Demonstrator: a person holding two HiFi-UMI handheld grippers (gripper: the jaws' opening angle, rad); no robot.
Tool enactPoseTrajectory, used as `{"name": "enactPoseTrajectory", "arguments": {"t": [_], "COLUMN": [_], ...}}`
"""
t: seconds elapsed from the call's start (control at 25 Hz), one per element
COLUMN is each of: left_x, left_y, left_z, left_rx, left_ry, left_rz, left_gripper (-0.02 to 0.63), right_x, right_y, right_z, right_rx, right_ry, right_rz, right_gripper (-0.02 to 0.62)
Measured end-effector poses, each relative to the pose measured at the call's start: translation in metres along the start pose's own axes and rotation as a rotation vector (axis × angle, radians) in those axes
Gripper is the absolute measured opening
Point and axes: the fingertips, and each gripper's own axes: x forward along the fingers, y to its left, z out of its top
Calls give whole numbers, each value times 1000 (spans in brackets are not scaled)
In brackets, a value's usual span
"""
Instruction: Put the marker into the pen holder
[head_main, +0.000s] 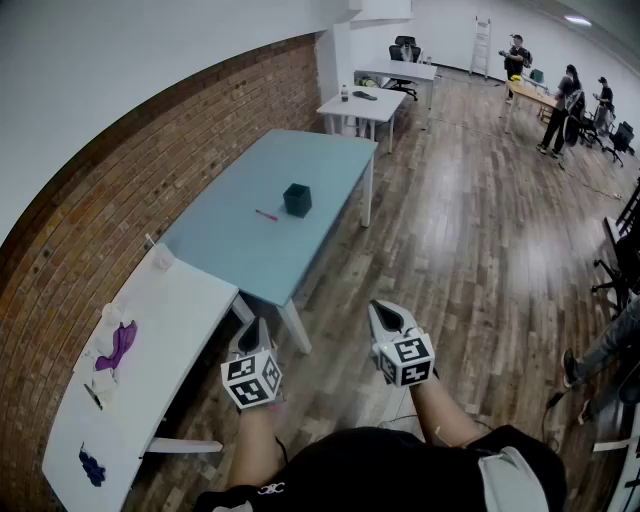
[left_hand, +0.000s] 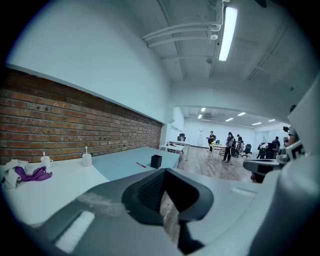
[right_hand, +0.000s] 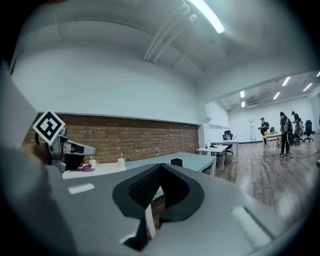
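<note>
Marker, by pen holder — far from left gripper

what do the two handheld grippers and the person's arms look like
Both the left gripper and the right gripper have pale grey plastic shells with black ribbed pads lining the jaws. Each carries a white cube printed with black square markers. The person wears a black top.

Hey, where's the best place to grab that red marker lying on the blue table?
Probably mid-barrel, coming from above with jaws across its width: the marker lies flat on the table, clear of the pen holder.
</note>
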Motion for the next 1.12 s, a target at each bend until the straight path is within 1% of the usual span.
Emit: {"name": "enactPoseTrajectory", "arguments": {"t": [0.08, 0.16, 0.28, 0.48, 0.92, 1.12], "left_x": [0, 0, -4, -8, -13, -8], "left_y": [3, 6, 9, 14, 45, 66], "left_z": [0, 1, 0, -8, -14, -9], "left_rx": [-60, -81, -53, -38, -7, 27], "left_ry": [1, -1, -7, 8, 37, 48], "left_rz": [-27, -35, -27, -42, -63, -83], "left_gripper": [8, 8, 8, 8, 8, 8], "right_x": [1, 1, -2, -4, 8, 15], "right_y": [0, 2, 6, 18, 61, 81], "right_z": [7, 12, 12, 2, -7, -8], "right_rx": [32, 58, 65, 64, 71, 76], "right_ry": [-27, -50, -48, -21, -20, -30], "right_rz": [-15, -20, -24, -26, -18, -44], "right_gripper": [3, 3, 3, 3, 3, 3]}}
